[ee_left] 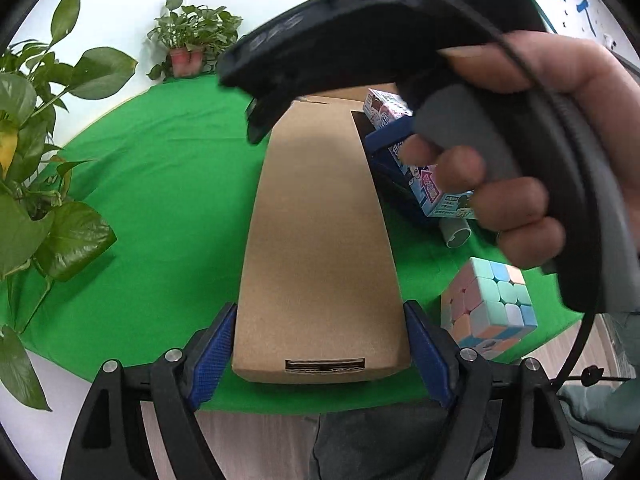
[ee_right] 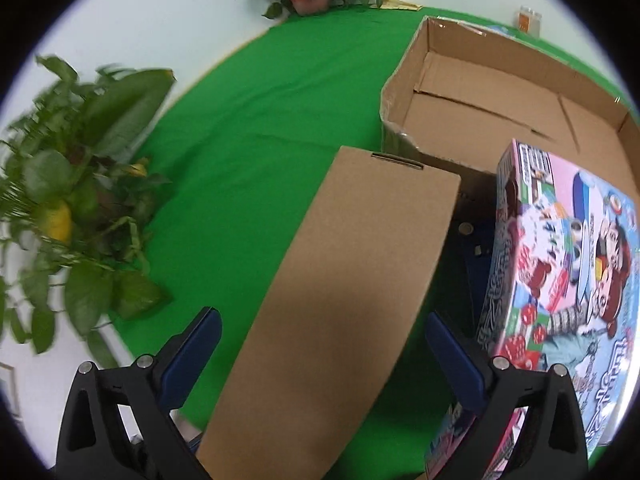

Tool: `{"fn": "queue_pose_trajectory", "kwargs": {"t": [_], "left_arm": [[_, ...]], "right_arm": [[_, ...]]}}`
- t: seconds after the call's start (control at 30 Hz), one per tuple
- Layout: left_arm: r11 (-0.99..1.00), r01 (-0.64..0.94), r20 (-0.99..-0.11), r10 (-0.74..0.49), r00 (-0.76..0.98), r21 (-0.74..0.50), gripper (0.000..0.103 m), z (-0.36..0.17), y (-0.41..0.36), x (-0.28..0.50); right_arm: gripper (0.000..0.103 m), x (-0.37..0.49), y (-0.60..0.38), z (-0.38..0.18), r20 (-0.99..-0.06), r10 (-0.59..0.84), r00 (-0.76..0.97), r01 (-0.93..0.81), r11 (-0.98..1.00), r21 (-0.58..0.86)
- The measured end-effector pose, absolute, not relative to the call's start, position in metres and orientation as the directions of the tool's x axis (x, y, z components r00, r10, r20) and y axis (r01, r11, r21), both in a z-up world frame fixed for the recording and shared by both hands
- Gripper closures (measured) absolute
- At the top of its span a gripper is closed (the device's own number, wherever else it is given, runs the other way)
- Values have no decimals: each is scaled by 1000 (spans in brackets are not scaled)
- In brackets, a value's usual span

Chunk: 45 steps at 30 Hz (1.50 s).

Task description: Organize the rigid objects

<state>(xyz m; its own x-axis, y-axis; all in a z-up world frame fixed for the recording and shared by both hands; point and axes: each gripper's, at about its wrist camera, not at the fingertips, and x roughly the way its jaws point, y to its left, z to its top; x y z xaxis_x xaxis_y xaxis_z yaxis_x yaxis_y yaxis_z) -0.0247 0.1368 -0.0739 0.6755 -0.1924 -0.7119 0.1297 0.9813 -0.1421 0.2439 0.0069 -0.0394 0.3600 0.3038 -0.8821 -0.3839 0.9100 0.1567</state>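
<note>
1. Brown cardboard: a long closed flat box (ee_left: 320, 240) lies on the green cloth (ee_left: 160, 200) that covers the bench. Its slotted end points toward the left wrist camera.
2. Left tongs (ee_left: 320, 344): the blue pads (ee_left: 218, 344) stand on either side of the flat box's near end, touching or very nearly touching its sides. Whether they press on it cannot be told.
3. Right tongs (ee_right: 324, 364): spread wide over the same flat box (ee_right: 340, 300), with green cloth (ee_right: 260, 120) visible between the left pad (ee_right: 196, 356) and the box edge. No grip.
4. Right hand (ee_left: 520, 168): seen from the left wrist camera, wrapped round the grey handle of the black right tool, above the far part of the flat box.
5. Open cardboard carton (ee_right: 500, 112): stands at the far end of the flat box, with only its folded bottom flaps showing inside.
6. Colourful game box (ee_right: 560, 260): printed with cartoon figures and dice, propped tilted just to the right of the flat box.
7. Pastel puzzle cube (ee_left: 488, 304): rests on the cloth, right of the flat box and near the left tongs.
8. Grey tube (ee_left: 458, 234): lies on the cloth beyond the cube, beside a small printed carton (ee_left: 436, 192).
9. Potted plants: one (ee_left: 192, 36) at the far edge of the cloth, a leafy one (ee_left: 36, 160) at the left.
</note>
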Motion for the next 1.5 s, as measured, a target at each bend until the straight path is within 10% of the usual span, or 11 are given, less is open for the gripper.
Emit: {"fn": "queue_pose_trajectory", "kwargs": {"t": [0.43, 1.07, 1.37, 1.43, 1.5], "left_arm": [[986, 151, -674, -163, 721, -76, 24, -66, 126, -23], [965, 238, -480, -160, 863, 106, 24, 33, 79, 64], [982, 186, -498, -144, 855, 37, 26, 41, 78, 162], [976, 215, -524, -177, 833, 12, 27, 42, 73, 181], [974, 226, -542, -192, 818, -4, 27, 42, 68, 194]], "right_arm": [[11, 250, -1, -34, -884, 229, 407, -334, 938, 90], [14, 285, -52, 116, -679, 280, 679, -258, 957, 136], [55, 354, -57, 61, -811, 347, 472, -256, 934, 251], [85, 365, -55, 50, -823, 412, 392, -290, 904, 314], [85, 374, -57, 51, -823, 430, 372, -305, 894, 329]]}}
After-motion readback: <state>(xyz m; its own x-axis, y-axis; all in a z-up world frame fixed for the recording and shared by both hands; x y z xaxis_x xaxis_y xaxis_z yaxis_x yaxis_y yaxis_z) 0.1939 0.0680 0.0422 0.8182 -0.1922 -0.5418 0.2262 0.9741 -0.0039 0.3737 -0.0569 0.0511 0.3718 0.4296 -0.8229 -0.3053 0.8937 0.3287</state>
